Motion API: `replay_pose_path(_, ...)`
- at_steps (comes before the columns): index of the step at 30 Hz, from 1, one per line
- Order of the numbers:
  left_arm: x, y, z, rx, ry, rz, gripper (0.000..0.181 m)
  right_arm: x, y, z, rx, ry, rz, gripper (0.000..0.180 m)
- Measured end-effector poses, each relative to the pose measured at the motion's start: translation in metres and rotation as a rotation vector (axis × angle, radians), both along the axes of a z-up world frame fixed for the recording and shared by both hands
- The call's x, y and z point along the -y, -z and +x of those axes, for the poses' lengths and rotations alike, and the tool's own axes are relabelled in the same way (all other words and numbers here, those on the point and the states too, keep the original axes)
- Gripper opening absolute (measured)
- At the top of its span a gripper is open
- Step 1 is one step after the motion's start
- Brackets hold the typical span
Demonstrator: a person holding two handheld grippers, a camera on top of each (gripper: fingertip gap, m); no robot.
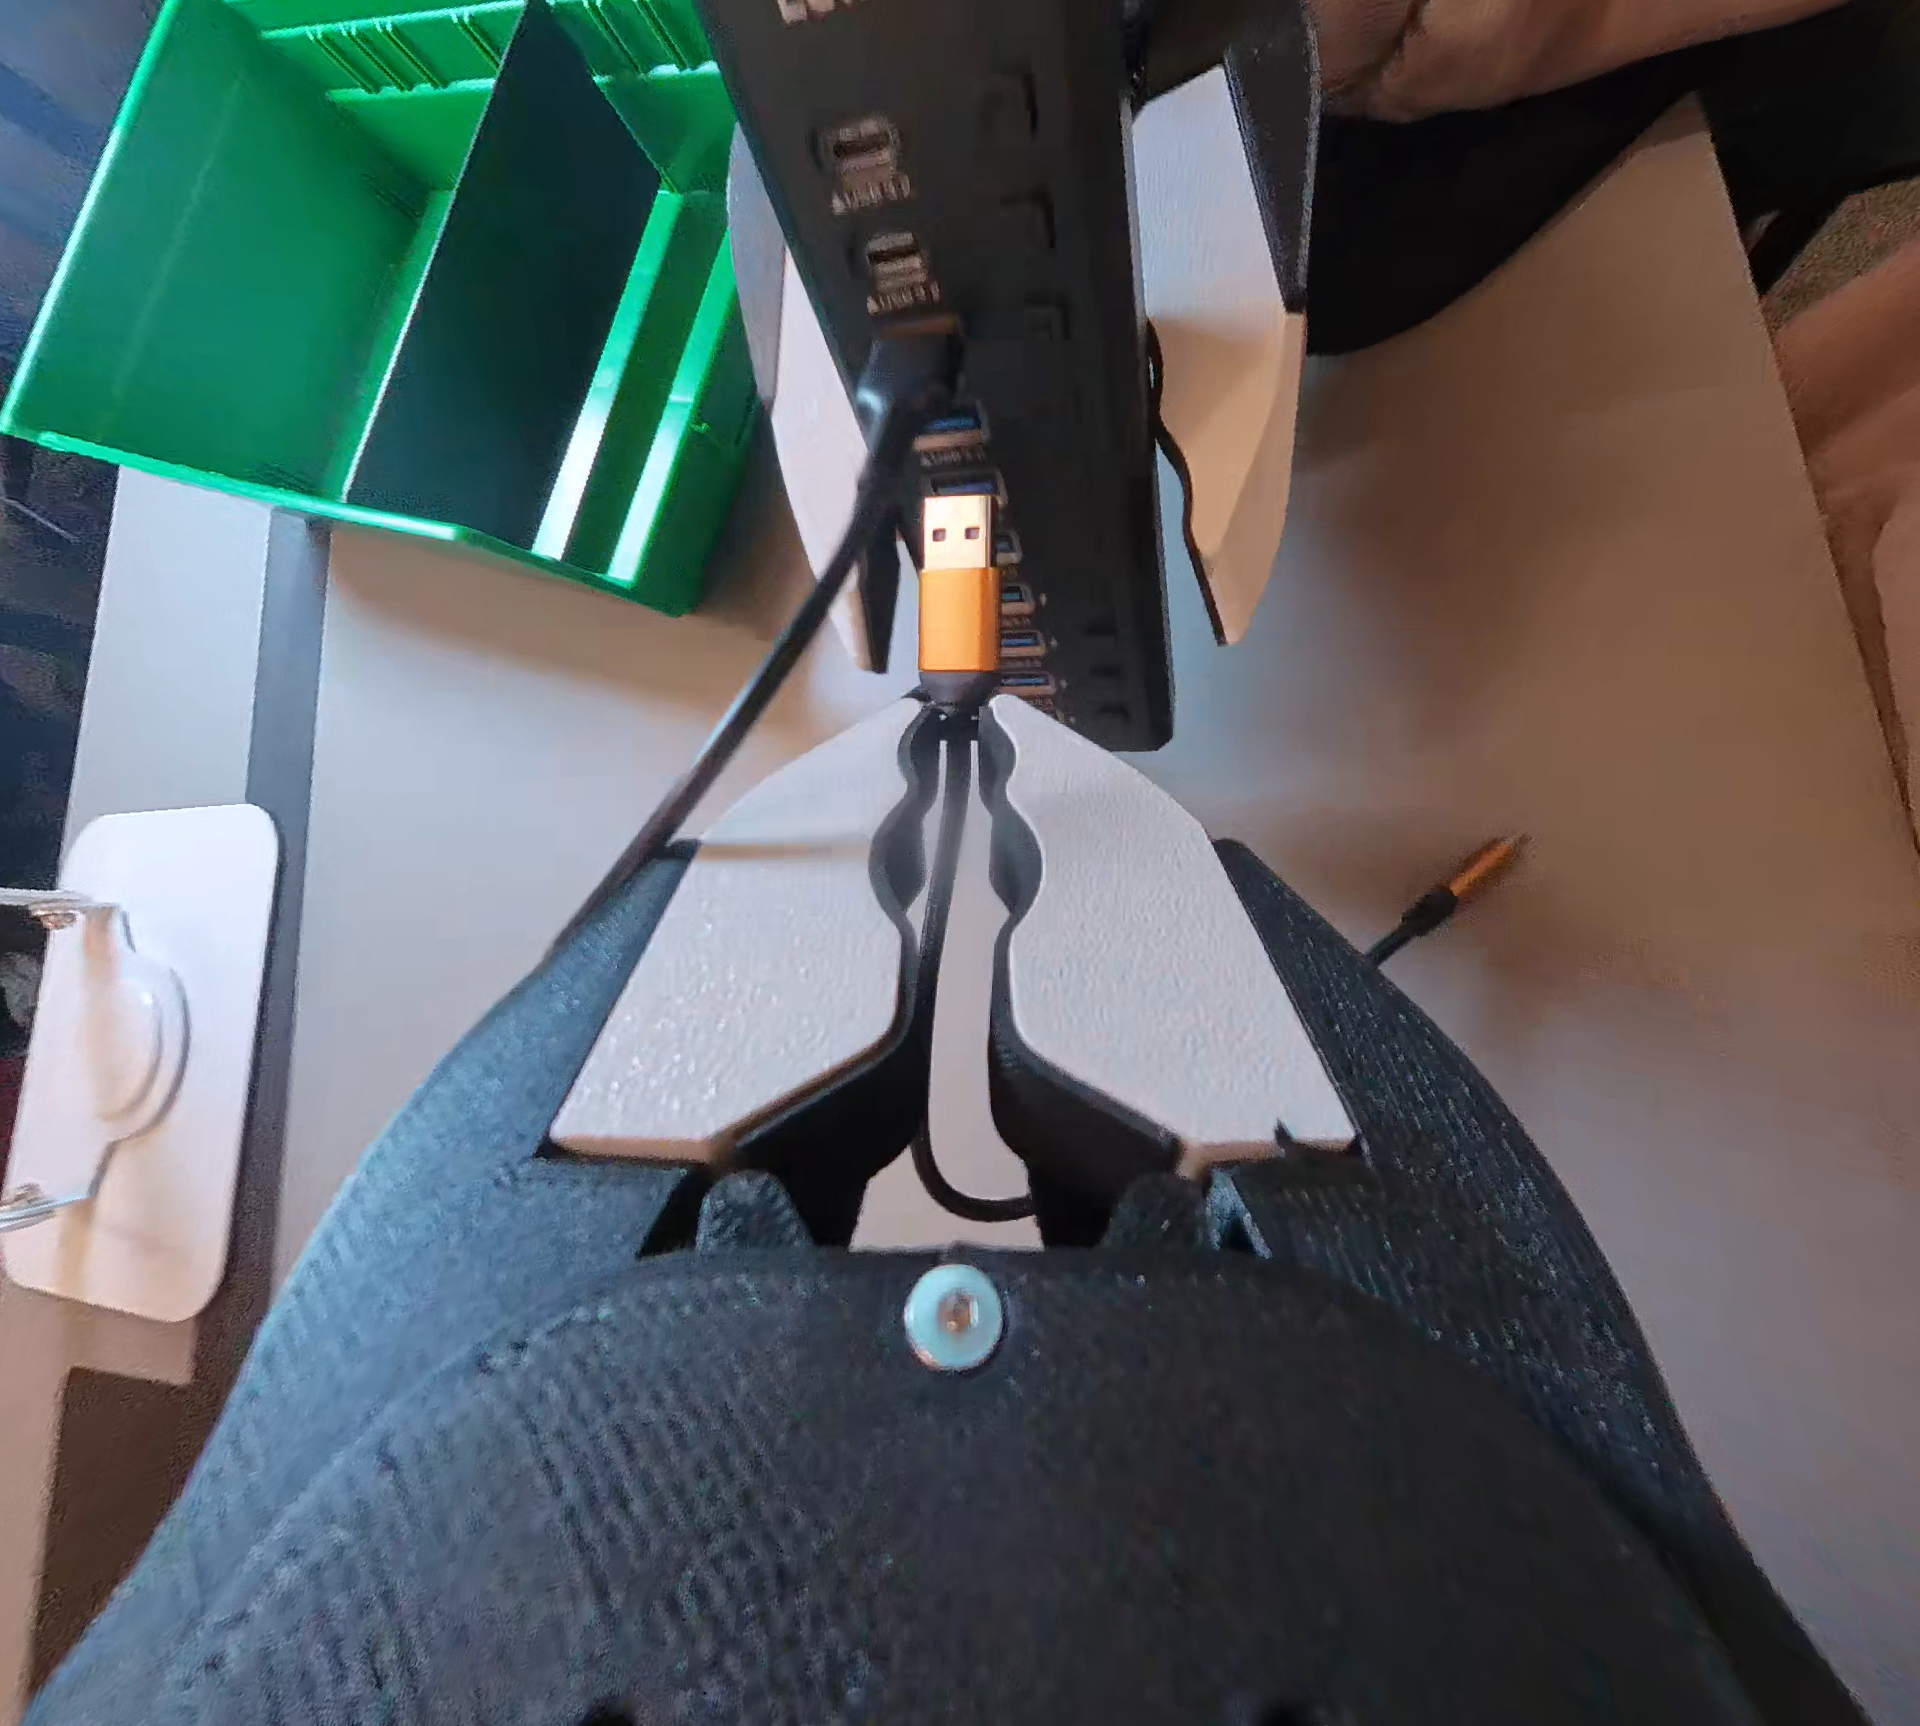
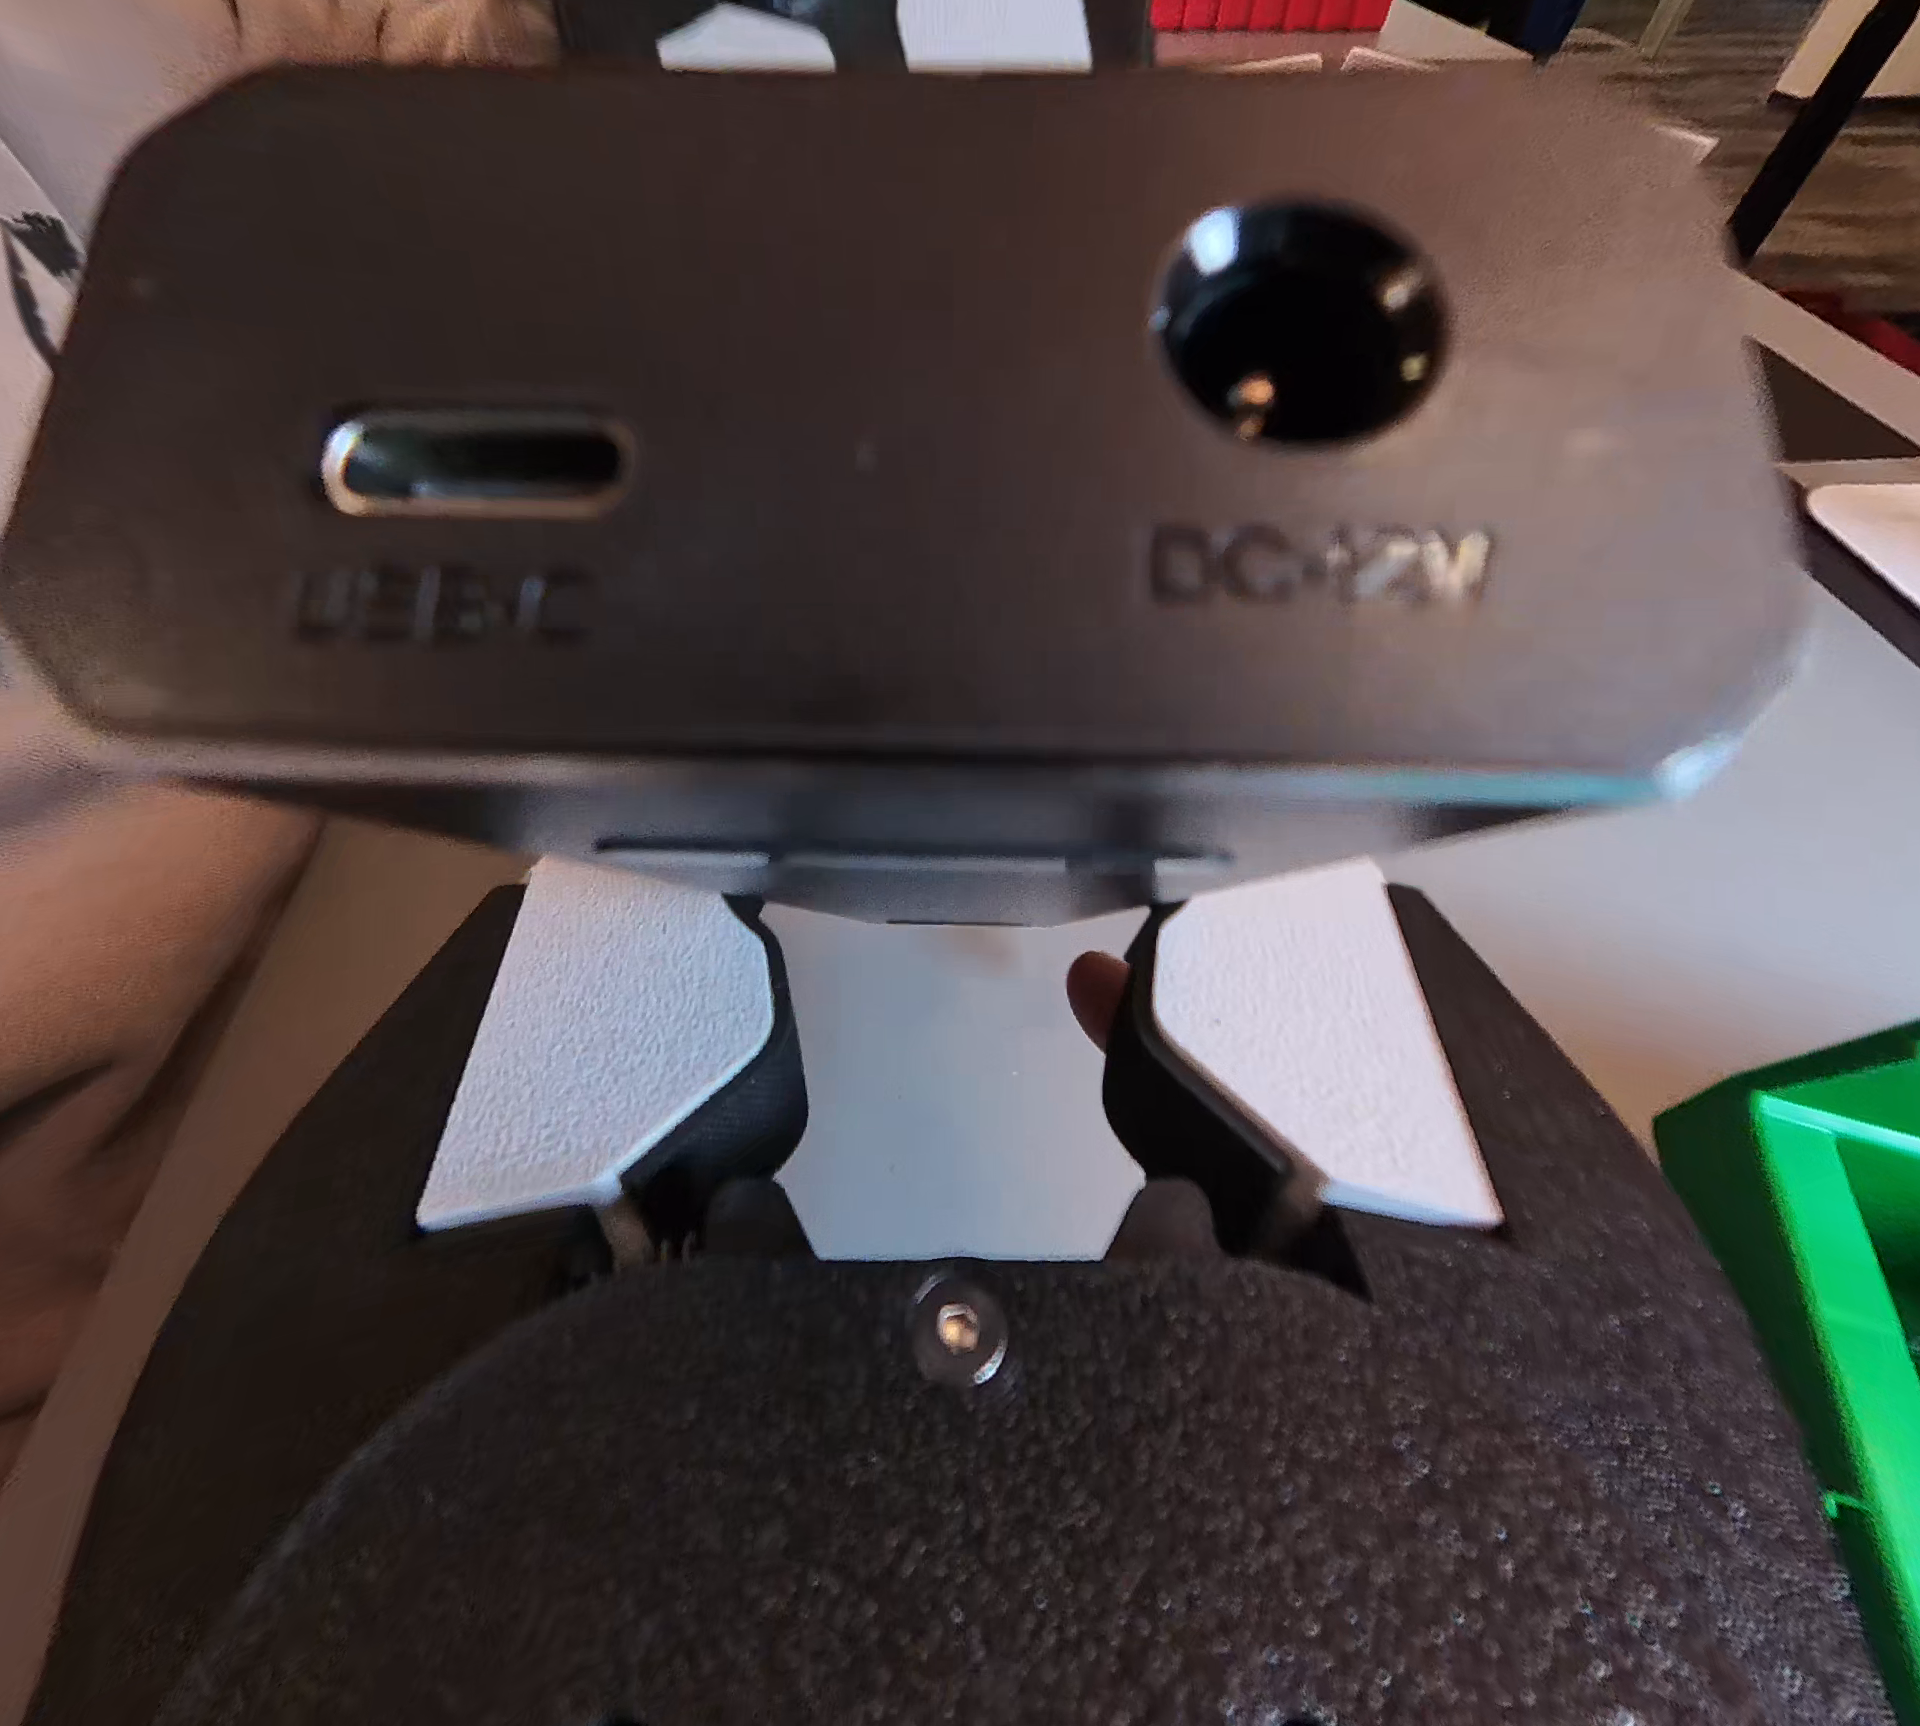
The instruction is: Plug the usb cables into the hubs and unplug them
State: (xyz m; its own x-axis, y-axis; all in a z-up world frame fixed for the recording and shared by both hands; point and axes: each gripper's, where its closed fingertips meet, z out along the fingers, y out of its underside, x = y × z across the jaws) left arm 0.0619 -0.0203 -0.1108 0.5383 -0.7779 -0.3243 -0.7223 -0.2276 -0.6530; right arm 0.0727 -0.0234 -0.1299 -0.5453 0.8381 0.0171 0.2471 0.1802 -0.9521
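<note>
Just ahead of the left gripper (image 1: 951,720) sits the hub (image 1: 935,242) — held up off the worktop by the right gripper (image 2: 956,928). Left is clenched on the cable behind the orange plug (image 1: 961,596), which points along the hub's row of ports — not yet in one.

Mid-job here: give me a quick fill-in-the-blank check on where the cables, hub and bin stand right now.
1. The left gripper holds a cable whose plug has a sleeve coloured ____.
2. The right gripper holds the ____ off the table.
3. A black cable is already ____ the hub.
4. The bin left of the hub is coloured ____.

Missing words: orange; hub; plugged into; green
</note>
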Motion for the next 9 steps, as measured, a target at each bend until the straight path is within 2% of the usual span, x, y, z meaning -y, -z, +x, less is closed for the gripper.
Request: replay_pose_path(9, -0.0102, -0.0038, 0.0057, -0.246, 0.049, -0.117, 0.007, -0.0063, 0.0041, 0.0016, 0.048, 0.036, 0.033, 0.071)
